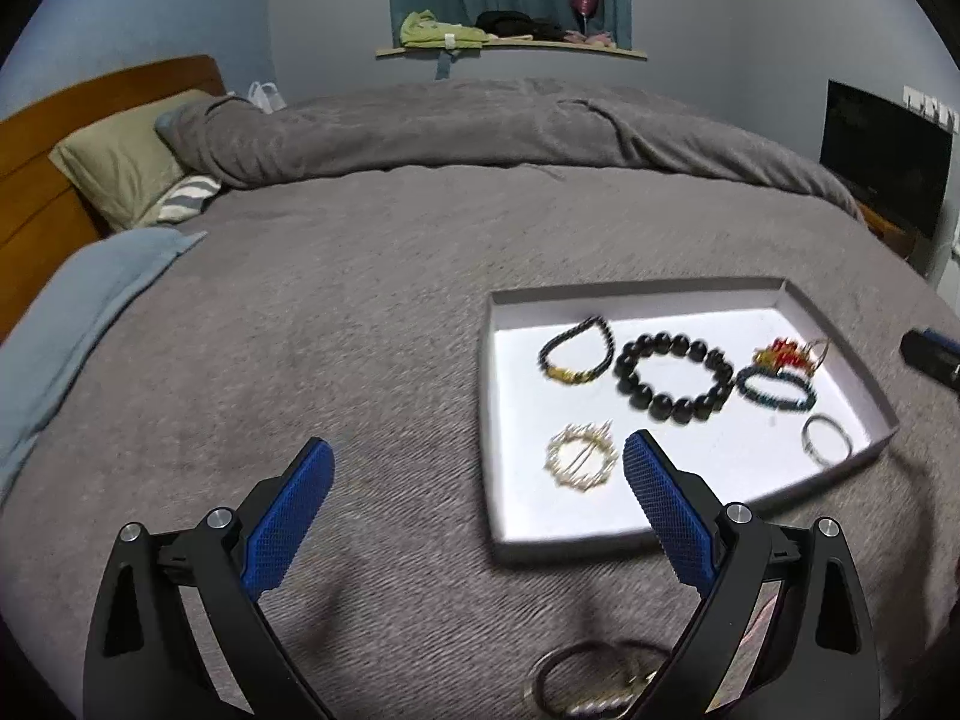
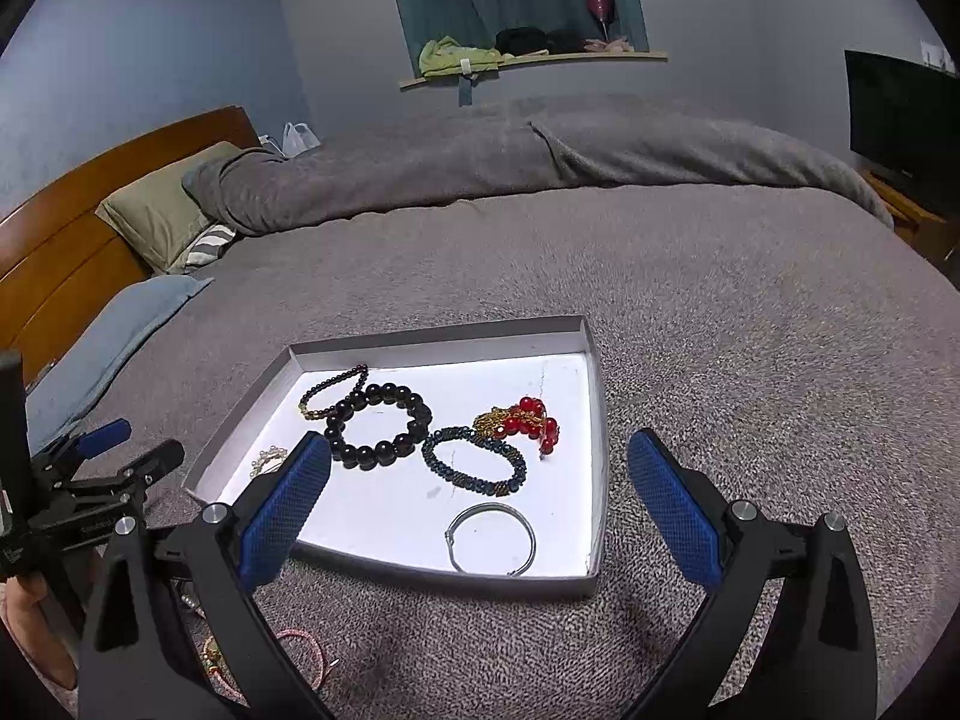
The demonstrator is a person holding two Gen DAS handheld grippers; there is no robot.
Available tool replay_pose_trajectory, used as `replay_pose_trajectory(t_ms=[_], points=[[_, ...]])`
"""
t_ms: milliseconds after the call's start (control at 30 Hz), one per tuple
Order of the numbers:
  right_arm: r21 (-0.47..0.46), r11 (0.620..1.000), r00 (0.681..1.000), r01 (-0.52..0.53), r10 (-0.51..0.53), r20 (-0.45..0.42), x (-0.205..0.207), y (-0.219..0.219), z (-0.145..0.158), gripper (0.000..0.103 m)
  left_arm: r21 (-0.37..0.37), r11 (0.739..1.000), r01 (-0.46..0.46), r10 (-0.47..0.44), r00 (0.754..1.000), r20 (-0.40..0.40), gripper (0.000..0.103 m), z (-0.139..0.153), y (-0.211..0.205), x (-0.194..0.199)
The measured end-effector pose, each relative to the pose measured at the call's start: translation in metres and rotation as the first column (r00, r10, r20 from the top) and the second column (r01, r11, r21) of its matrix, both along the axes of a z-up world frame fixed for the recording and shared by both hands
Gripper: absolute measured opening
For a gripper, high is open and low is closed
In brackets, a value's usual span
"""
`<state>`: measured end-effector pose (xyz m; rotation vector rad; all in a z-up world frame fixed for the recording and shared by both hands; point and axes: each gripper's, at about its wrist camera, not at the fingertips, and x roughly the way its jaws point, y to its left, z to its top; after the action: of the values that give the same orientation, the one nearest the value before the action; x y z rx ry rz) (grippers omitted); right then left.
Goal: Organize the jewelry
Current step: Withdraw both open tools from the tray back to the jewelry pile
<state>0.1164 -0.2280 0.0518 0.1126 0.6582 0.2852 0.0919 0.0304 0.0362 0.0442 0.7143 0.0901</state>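
The jewelry still to be sorted lies loose on the grey bed cover, at the very bottom of both views. Low and centre-right in the left wrist picture sits a dark ring with a pearly strand [image 1: 591, 687], partly hidden behind the gripper arm. At lower left of the right wrist picture is a thin pink bracelet [image 2: 303, 654] beside a small gold-toned piece that is too hidden to name.

These look light and limp. A beaded or corded loop will likely sag and swing when lifted, and smooth beads may slip between the pads, so pinching across one side of the loop seems safer than trying to span it. The soft cover will give under pressure, so a grab may catch fabric too.

The white tray [image 1: 690, 294] rests on the bed at centre right of the left view. It holds a large black bead bracelet [image 1: 672, 378], a thin black bracelet with a gold charm [image 1: 576, 354], a dark teal beaded bracelet [image 1: 777, 390], a red bead and gold chain cluster [image 1: 780, 355], a spiky pearl ring-shaped piece [image 1: 581, 465] and a plain silver bangle [image 1: 827, 441]. The bangle looks stiff and would probably slide unless gripped on its rim.

The left gripper [image 1: 479, 462] has its jaws spread wide with nothing between them, over the tray's near-left corner. The right gripper [image 2: 479, 456] is likewise wide open and empty, hovering above the tray's near edge.
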Motion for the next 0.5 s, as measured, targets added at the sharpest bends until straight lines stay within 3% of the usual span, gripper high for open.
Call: replay_pose_trajectory(t_ms=[367,500], points=[[-0.033,0.999,0.996,0.027,-0.024,0.087,-0.030,0.010,0.002,0.098,0.100,0.994,0.035,-0.036,0.999,0.014,0.096,-0.011,-0.003,-0.046],[-0.070,0.997,0.993,0.020,-0.012,0.115,-0.046,0.016,-0.002,0.098,0.082,0.994,0.067,-0.067,0.998,0.007,0.097,-0.019,-0.008,-0.055]])
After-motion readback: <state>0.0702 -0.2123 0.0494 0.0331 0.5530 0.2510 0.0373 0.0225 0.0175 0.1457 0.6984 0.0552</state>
